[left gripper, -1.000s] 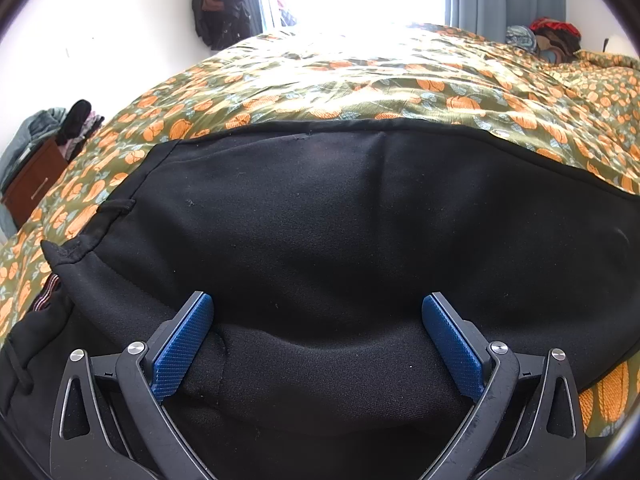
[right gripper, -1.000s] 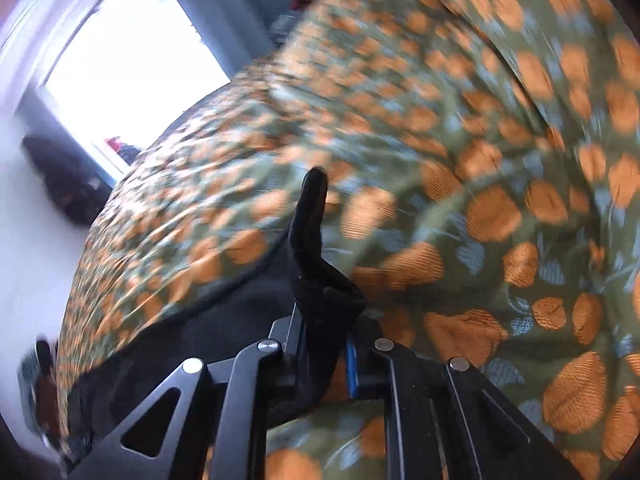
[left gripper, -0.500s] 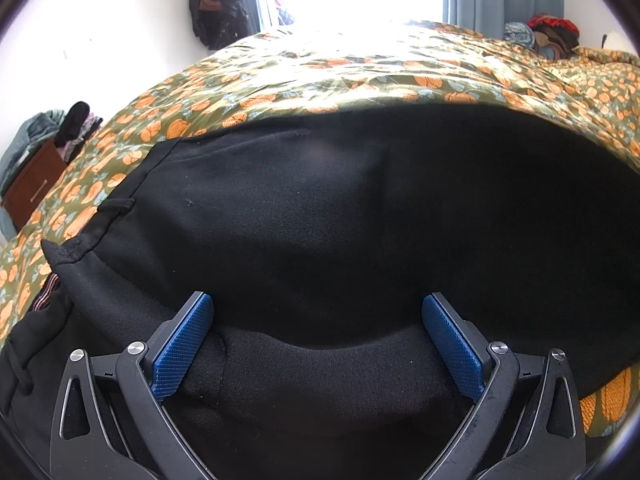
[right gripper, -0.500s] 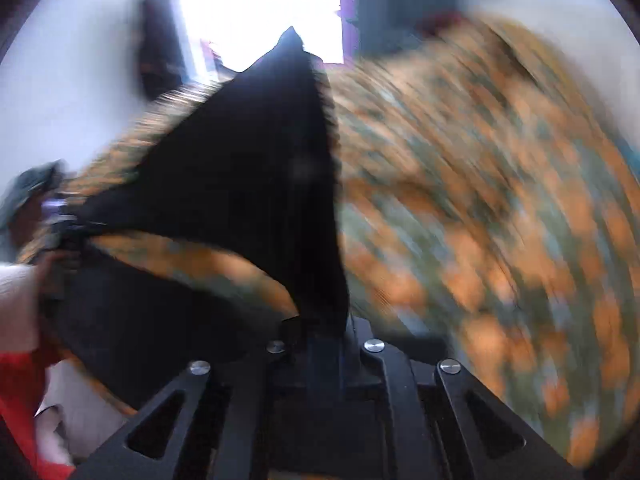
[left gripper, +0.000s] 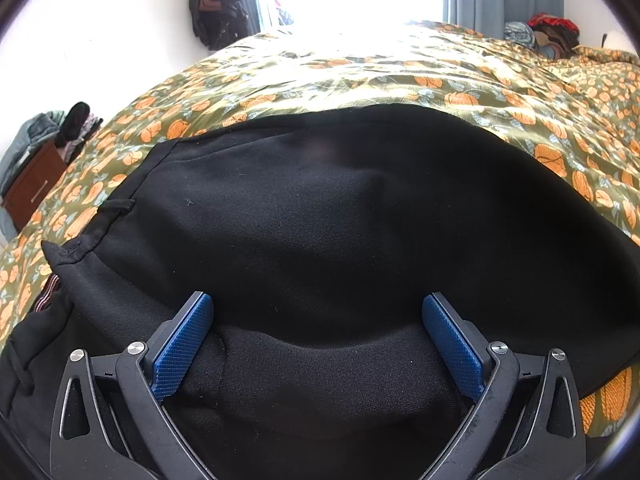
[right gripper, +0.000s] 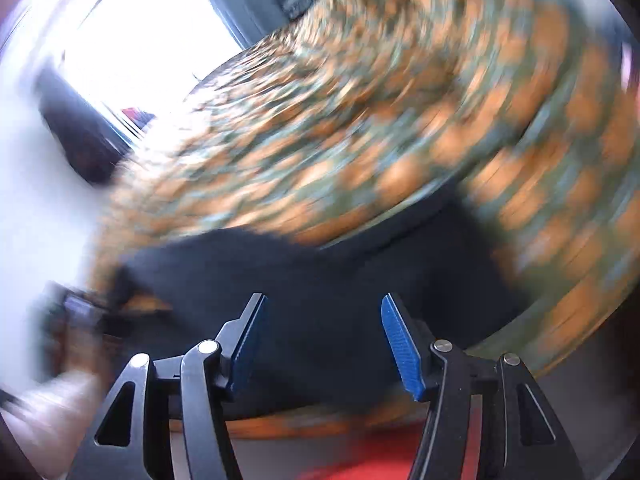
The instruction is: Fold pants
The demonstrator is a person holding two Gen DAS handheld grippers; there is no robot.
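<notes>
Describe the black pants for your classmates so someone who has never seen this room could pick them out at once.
Start at the bed's green bedspread printed with orange flowers, which fills most of the left wrist view. On its near part lie the black pants, a broad, plain, matte dark spread. They are the only unpatterned thing on the bedspread; the other clothes lie heaped at its far right corner or off its left side.

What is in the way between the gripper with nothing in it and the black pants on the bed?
Nothing visible. The right gripper has just been opening, its fingers are apart with nothing between them, and the black pants lie right in front of it on the flowered bedspread. The picture is blurry, so small things could be missed.
</notes>
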